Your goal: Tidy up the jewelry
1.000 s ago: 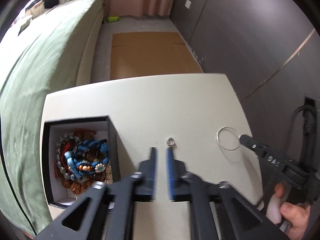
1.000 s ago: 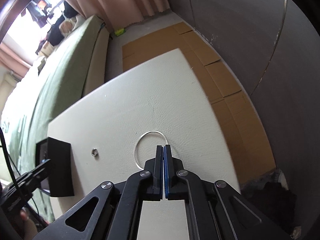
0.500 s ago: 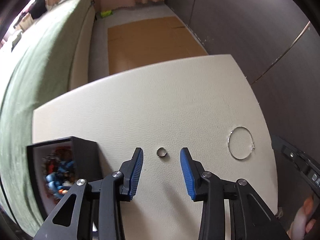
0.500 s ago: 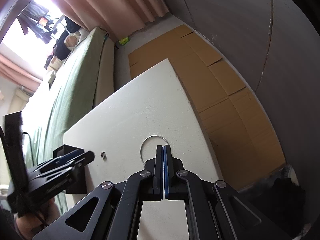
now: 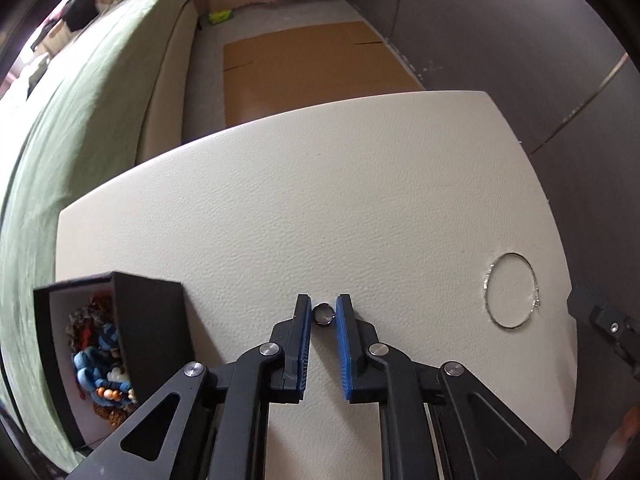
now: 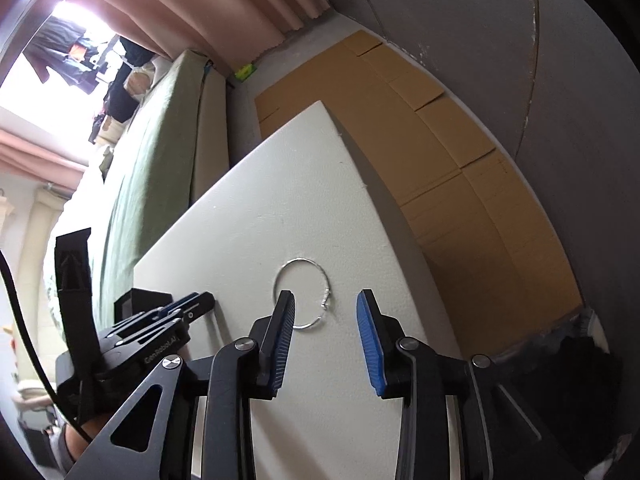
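A small silver ring [image 5: 323, 314] lies on the white table [image 5: 320, 200], between the tips of my left gripper [image 5: 323, 307], whose jaws have closed onto it. A black box [image 5: 148, 332] full of beaded jewelry [image 5: 102, 364] stands at the left. A thin silver hoop bracelet [image 5: 510, 290] lies at the right; it also shows in the right wrist view [image 6: 302, 292]. My right gripper [image 6: 326, 304] is open, its tips over the near side of the hoop. The left gripper also shows in the right wrist view [image 6: 188, 306].
The table's right edge [image 6: 400, 216] drops to a floor covered with cardboard [image 6: 460, 160]. A green-covered bed [image 5: 80, 120] runs along the left. A dark wall [image 5: 520, 40] stands at the right.
My left gripper opened, moved forward and closed in around the small ring. My right gripper went from shut to open and tilted over the hoop.
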Motion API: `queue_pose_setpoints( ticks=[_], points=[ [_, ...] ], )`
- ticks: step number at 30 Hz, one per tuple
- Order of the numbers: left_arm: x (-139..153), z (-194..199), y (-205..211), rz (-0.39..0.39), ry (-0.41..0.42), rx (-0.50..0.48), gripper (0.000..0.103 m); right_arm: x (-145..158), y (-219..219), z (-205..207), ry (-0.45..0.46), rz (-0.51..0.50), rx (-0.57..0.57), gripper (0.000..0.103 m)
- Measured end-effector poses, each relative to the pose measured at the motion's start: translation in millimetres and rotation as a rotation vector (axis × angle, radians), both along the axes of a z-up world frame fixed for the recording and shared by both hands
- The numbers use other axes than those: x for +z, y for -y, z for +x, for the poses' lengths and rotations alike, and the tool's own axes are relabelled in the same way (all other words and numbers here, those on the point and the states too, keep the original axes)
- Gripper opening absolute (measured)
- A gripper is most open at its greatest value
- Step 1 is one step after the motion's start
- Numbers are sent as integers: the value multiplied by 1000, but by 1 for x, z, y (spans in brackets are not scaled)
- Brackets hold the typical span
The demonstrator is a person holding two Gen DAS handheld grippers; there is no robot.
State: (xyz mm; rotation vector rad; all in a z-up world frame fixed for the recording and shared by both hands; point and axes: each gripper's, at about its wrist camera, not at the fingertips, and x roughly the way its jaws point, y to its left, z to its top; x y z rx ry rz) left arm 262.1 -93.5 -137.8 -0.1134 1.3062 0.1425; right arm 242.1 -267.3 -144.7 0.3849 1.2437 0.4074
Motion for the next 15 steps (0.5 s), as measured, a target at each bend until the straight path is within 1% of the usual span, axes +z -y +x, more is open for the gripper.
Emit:
queue_pose_setpoints(
  ticks=[4, 7, 10, 13, 15],
  points=[
    [12, -5, -5, -7, 22, 17, 13, -7, -9, 2, -3, -12, 21, 33],
    [27, -15, -10, 2, 51, 16, 13, -16, -18, 5, -17, -39, 36, 33],
    [43, -24, -20, -6, 82, 26, 13, -14, -25, 6, 4, -82, 45, 33],
    [53, -34, -27, -7, 106, 40, 13, -12, -31, 4, 25, -122, 54, 33],
    [60, -41, -32, -14, 125, 48, 13, -9, -40, 2, 46, -188, 63, 30]
  ],
)
